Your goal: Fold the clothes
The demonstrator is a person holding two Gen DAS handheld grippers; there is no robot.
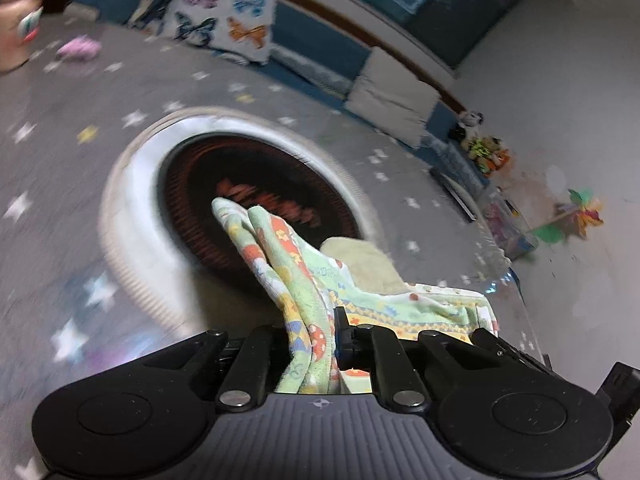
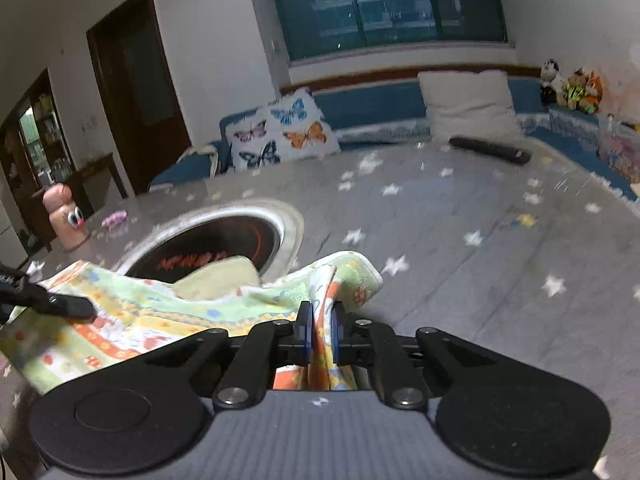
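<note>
Hanging between both tools, the patterned cloth (image 2: 160, 316) spans the near edge of the star-print table (image 2: 460, 216); the left gripper (image 1: 316, 344) pinches one bunched corner, the right gripper (image 2: 320, 332) another; just beyond lies a round hotplate (image 2: 224, 240), and far off a butterfly cushion (image 2: 280, 132).

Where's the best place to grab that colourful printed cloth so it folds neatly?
At its edges, one gripper per corner, coming from the near side. The printed cloth is thin and limp; the right gripper and left gripper pinch bunched edges, so it hangs spread between them.
</note>
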